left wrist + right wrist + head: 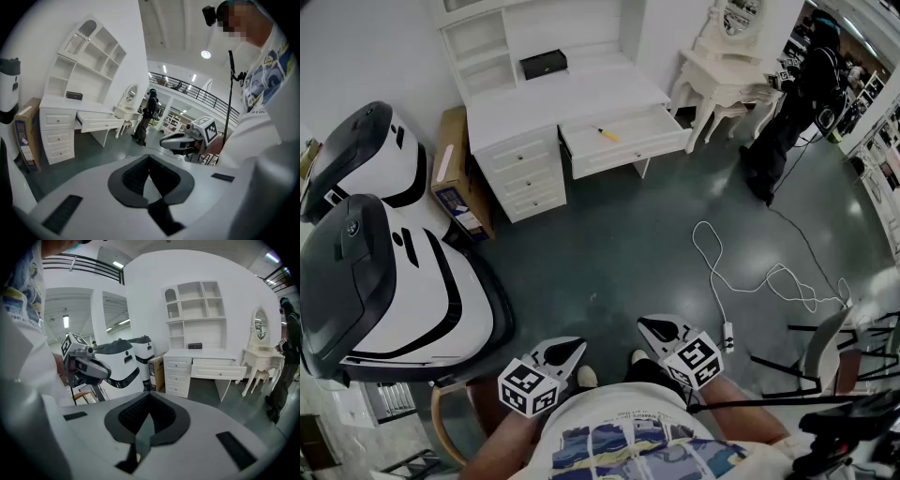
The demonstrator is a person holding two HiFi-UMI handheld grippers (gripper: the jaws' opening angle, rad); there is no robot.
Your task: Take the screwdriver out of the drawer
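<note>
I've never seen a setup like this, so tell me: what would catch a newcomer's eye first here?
The white desk across the dark floor, its drawer pulled open with a small yellow screwdriver lying inside. Two bulky white-and-black machines stand at the left, and close to the person the left gripper and right gripper carry cubes with square markers.
</note>
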